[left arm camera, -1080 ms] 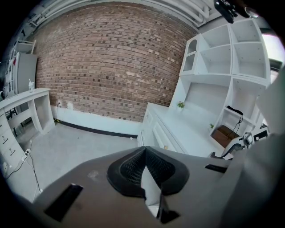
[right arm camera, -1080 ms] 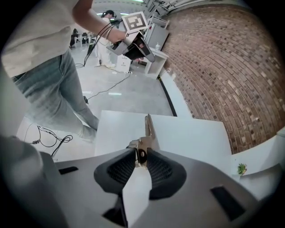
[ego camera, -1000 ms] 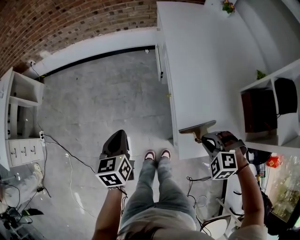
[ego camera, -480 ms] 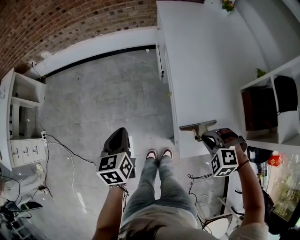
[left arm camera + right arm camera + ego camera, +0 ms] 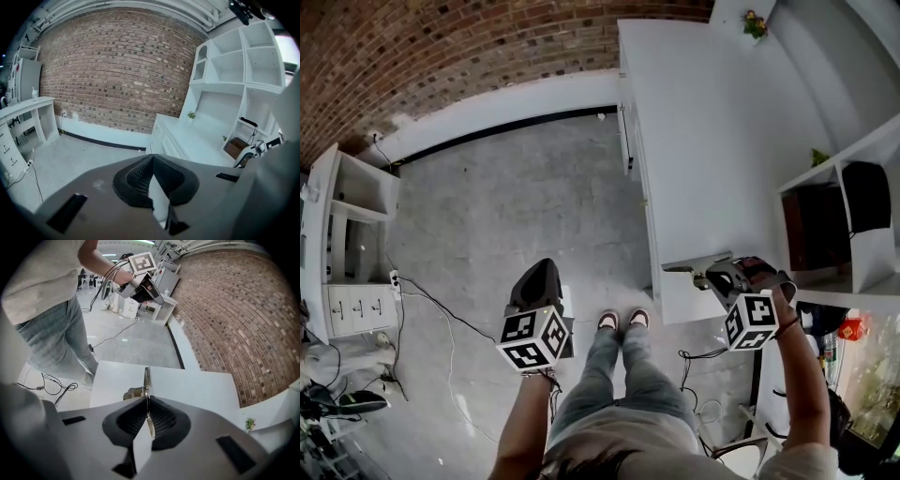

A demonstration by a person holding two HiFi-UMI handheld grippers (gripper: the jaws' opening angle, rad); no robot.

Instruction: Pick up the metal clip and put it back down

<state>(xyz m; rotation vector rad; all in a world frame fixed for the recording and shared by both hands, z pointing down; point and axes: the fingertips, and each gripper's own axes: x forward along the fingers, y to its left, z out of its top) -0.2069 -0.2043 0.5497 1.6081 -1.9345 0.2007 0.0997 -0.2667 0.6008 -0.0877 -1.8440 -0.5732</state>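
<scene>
Evidently the pick-up half of the task was done: the right gripper (image 5: 146, 401) was clenched on the metal clip (image 5: 146, 377). The clip's thin blade showed edge-on between the two pads and stuck out ahead of them, with a rounded grey part of the clip just beside the blade. In the head view the clip (image 5: 698, 263) hung over the near end of the white counter (image 5: 712, 141), close to the counter's near left corner, its flat face turned up. It seemed to be held a little above the counter top rather than resting on it, though neither view settled whether it touched.

The left gripper (image 5: 151, 158) took no part. Its jaws were pressed together with nothing between them, and it hung over the floor (image 5: 516, 206), well apart from the counter on the counter's left side, pointing along the counter's length toward the brick wall (image 5: 117, 70).

By my reading the step in hand was the put-down. That would call for lowering the right gripper until the clip lay flat on the counter top, preferably a little further in from the near edge, and only then letting the jaws part and drawing back along the blade. Released this close to the corner, the clip could tip or slide off toward the floor, so a level, unhurried descent looked wise
</scene>
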